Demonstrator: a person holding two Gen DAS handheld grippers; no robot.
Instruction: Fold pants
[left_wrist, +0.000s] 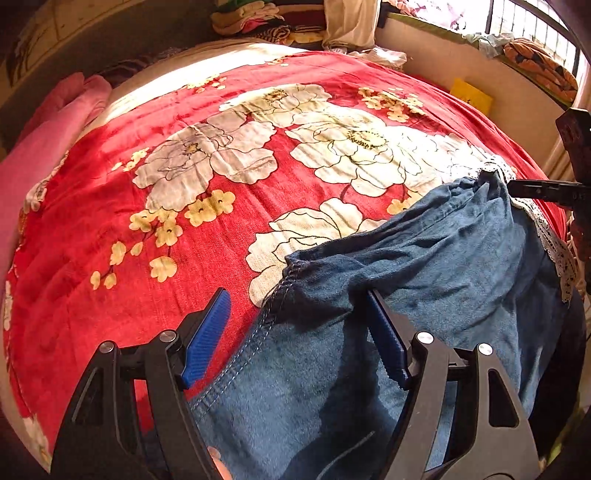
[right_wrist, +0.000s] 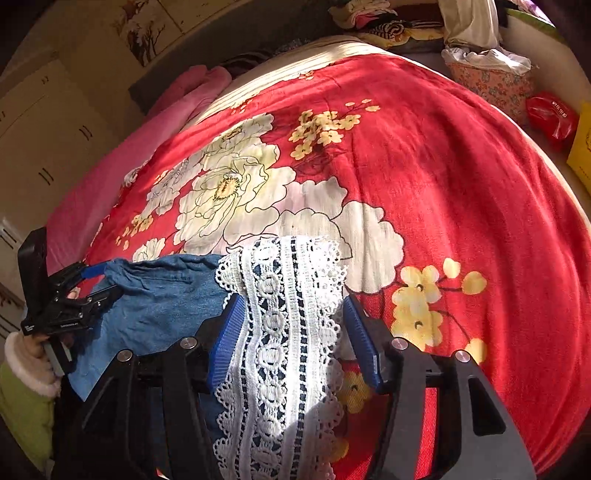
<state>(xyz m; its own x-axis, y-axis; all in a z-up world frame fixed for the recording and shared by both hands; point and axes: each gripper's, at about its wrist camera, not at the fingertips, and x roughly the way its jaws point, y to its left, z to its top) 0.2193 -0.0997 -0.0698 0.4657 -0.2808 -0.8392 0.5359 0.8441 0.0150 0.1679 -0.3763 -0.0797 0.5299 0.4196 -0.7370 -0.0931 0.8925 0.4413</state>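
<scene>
Blue denim pants (left_wrist: 424, 288) with a white lace trim (right_wrist: 288, 332) lie at the near edge of a bed. In the left wrist view my left gripper (left_wrist: 299, 325) is open, its blue pads either side of the waistband corner, the right pad (left_wrist: 388, 343) touching denim. In the right wrist view my right gripper (right_wrist: 291, 332) is open around the lace strip. The left gripper also shows there (right_wrist: 88, 284) at the far left of the denim; the right gripper's tip shows in the left wrist view (left_wrist: 517, 186) at the gathered waistband.
A red blanket with white and yellow flowers (left_wrist: 258, 166) covers the bed. A pink quilt (left_wrist: 48, 140) lies along its left side. Piled clothes (left_wrist: 266, 18) sit at the head. A floral bag (right_wrist: 487, 85), red pouch (right_wrist: 550, 118) and yellow box (left_wrist: 471, 96) stand on the right.
</scene>
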